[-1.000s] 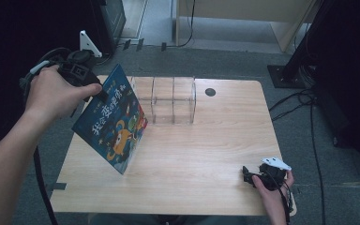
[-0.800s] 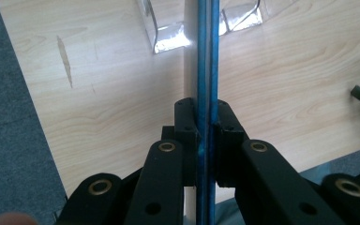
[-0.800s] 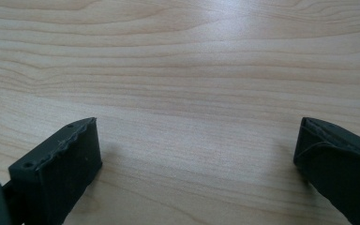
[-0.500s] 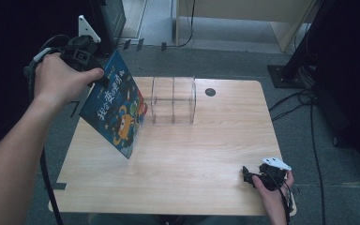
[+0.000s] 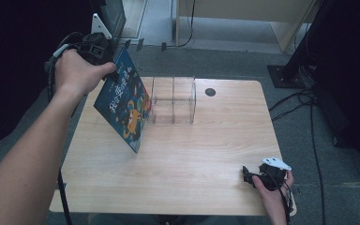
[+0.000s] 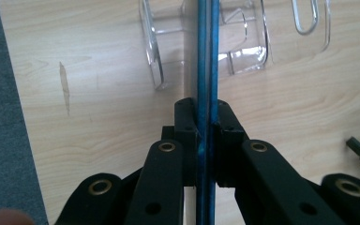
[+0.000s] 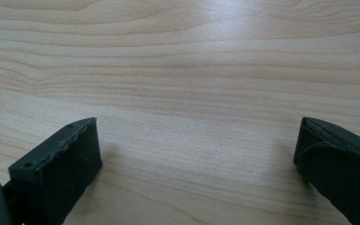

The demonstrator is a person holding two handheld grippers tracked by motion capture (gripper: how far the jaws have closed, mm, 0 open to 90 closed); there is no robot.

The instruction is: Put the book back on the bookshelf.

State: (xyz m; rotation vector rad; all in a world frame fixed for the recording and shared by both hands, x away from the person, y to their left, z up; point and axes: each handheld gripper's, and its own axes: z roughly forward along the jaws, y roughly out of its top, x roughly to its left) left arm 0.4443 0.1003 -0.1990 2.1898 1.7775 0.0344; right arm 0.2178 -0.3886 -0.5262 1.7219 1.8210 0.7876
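Both tongs are ours. At lower right of the high view, our right gripper [image 5: 255,178] rests on the pale wooden table [image 5: 192,154], jaws spread wide and empty. Mid-frame left, our left gripper [image 5: 104,58] is clamped on the top edge of a thin blue illustrated book [image 5: 124,110], tilted just beside the clear plastic divider rack [image 5: 173,101]. Beyond lies grey carpet floor [image 5: 243,61] with black cables.

Blue book [image 5: 124,105] with orange cartoon figure and white lettering; clear, colourless rack [image 5: 174,100]; pale wood-grain table [image 5: 206,154]; black jaws; grey floor [image 5: 300,117].
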